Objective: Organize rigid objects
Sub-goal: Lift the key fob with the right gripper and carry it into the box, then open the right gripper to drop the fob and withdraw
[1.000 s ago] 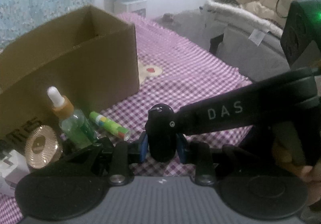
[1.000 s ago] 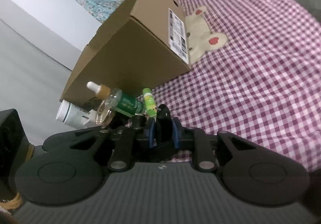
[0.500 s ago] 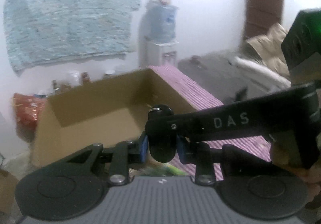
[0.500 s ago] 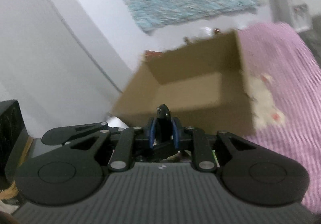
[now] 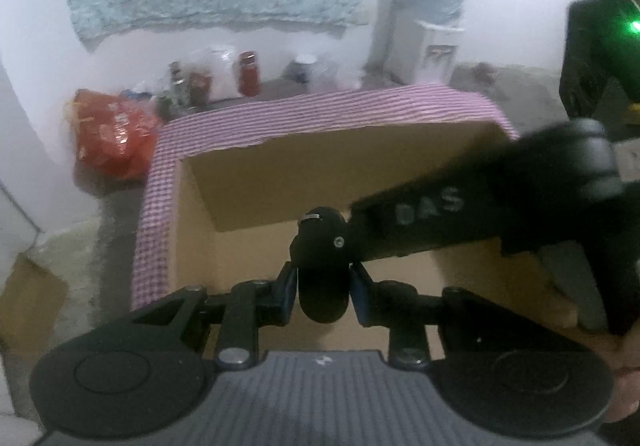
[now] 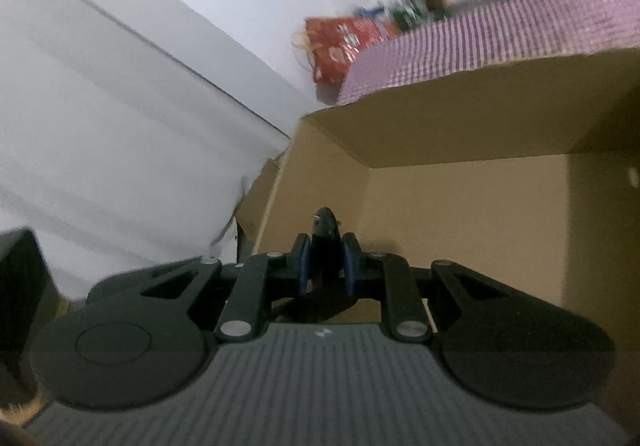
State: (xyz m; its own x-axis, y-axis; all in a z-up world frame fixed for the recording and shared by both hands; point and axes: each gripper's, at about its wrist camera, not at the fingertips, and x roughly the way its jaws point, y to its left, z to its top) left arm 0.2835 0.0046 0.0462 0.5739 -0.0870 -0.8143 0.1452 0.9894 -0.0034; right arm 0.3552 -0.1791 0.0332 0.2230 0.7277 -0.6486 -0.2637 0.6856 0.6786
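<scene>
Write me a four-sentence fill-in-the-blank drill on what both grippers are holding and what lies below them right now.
1. Both the left gripper and the right gripper are shut on one long ____ tool.
2. White letters on that tool read ____.
3. Below the tool sits an open ____ box.
4. The box rests on a purple-and-white ____ cloth.

Missing words: black; DAS; cardboard; checked

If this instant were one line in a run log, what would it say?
left gripper: shut on long black DAS-marked tool | right gripper: shut on same tool | both over open brown cardboard box | checked purple cloth beneath
</scene>
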